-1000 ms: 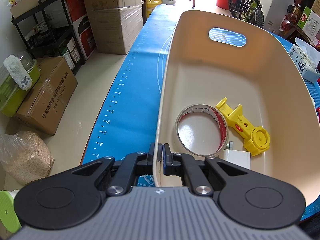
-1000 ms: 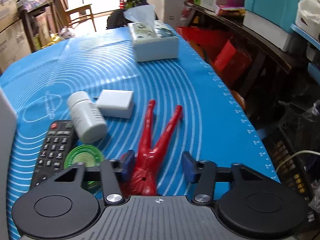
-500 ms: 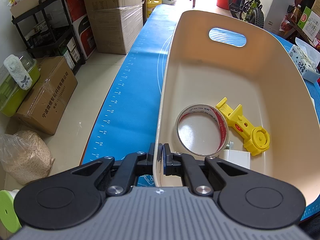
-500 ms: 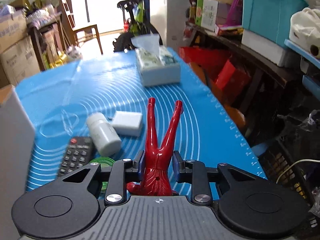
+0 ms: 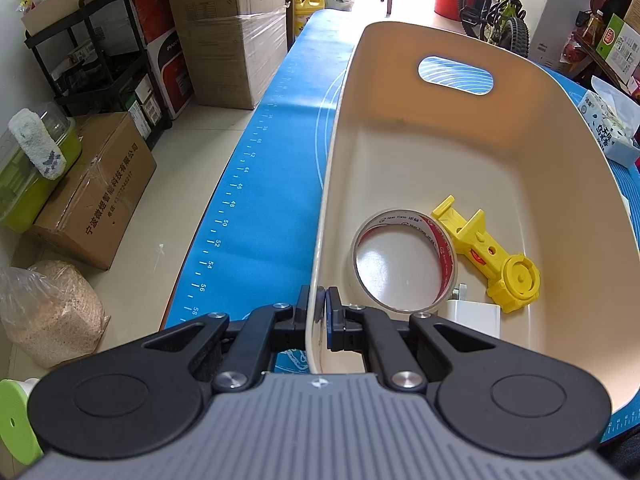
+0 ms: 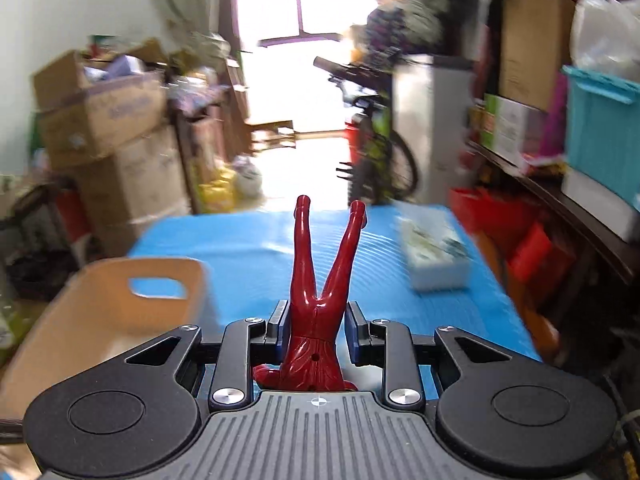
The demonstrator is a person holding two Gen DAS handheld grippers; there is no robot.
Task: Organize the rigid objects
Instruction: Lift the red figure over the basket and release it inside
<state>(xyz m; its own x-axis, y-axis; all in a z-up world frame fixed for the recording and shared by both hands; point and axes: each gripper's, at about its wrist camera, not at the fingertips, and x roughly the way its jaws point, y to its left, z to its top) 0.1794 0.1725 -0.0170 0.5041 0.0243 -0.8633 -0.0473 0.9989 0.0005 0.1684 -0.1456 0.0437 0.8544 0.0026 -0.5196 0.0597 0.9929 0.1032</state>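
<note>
In the right wrist view my right gripper [image 6: 316, 322] is shut on a red toy figure [image 6: 318, 320], held by its torso with both legs pointing away from me, lifted above the blue mat [image 6: 372, 280]. The cream bin [image 6: 120, 312] with a cut-out handle lies to the lower left of it. In the left wrist view my left gripper [image 5: 320, 312] is shut on the near rim of the cream bin [image 5: 440, 132]. Inside lie a roll of tape [image 5: 404, 258], a yellow plastic tool [image 5: 492, 256] and a white charger [image 5: 474, 316].
A tissue box [image 6: 434, 254] stands on the mat to the right of the figure, also seen at the right edge as the tissue box [image 5: 608, 128]. Cardboard boxes [image 5: 224, 28], a black shelf rack [image 5: 100, 60] and a bicycle [image 5: 496, 4] crowd the floor around the table.
My right gripper closed on the red figure and lifted it off the mat, tilting up so the room's far end fills the view. The left gripper and the bin stayed put.
</note>
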